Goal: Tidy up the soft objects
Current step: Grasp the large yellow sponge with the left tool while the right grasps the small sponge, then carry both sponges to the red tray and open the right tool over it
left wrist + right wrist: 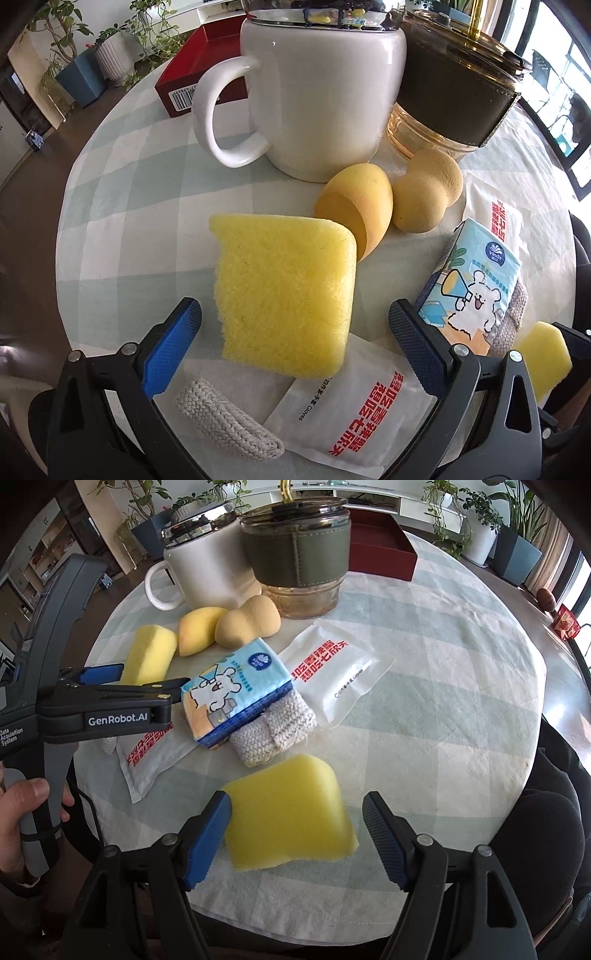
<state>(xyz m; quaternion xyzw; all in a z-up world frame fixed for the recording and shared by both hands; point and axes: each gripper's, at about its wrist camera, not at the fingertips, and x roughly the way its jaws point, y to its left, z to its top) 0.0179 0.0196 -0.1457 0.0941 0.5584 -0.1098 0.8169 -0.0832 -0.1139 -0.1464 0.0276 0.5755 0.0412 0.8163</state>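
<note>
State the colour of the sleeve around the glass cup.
Dark olive green sleeve, clearest in the right wrist view.

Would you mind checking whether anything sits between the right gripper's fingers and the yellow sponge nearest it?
Nothing visible does. The right gripper is open, and the yellow sponge lies between its fingers on the tablecloth.

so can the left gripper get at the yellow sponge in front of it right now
Probably yes. The left gripper is open with the yellow sponge lying between its fingers, nothing on top of it. A glove packet lies just beneath its near edge, which might get pinched too.
</note>
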